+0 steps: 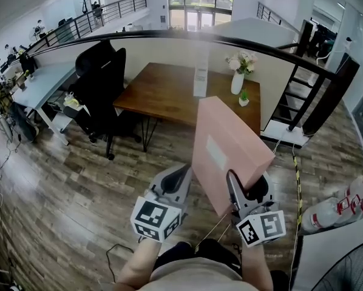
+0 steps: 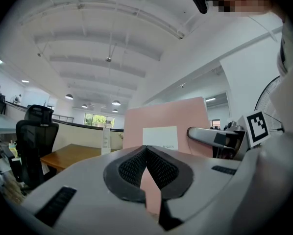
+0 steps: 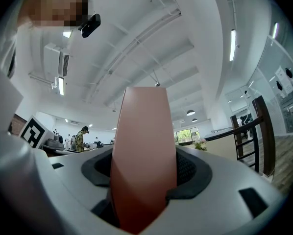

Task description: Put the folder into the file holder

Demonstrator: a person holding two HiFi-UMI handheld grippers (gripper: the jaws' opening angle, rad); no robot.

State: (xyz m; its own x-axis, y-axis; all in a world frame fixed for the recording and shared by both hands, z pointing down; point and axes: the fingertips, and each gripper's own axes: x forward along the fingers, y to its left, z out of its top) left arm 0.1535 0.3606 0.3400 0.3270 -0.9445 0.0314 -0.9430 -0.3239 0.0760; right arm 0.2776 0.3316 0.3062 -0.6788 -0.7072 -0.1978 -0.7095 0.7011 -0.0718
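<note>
The right gripper (image 1: pixel 245 194) was clamped on the folder (image 1: pixel 227 147), its jaws set wide across the pink body near the lower corner, so the folder filled the whole gap in the right gripper view. From that grip the folder's long axis ran up and away toward 11 o'clock in the head view, its labelled broad face turned toward 9 o'clock. The left gripper (image 1: pixel 180 176) stood just beside that face at 9 o'clock from the right one. Its pads met at the tips, and a pink sliver showed in the gap behind them. I could not tell whether that was a pinched edge or not. The right gripper therefore carried the load and was the nearer one for the placing. Beyond the folder's top end, at 12 o'clock and well apart, stood a table (image 1: pixel 169 93) with a white upright piece (image 1: pixel 200 80) on it. Whether that was the file holder could not be made out, and no other holder showed. The coming move likely turned on carrying the folder forward toward 12 o'clock and lining its long axis with the slot.
</note>
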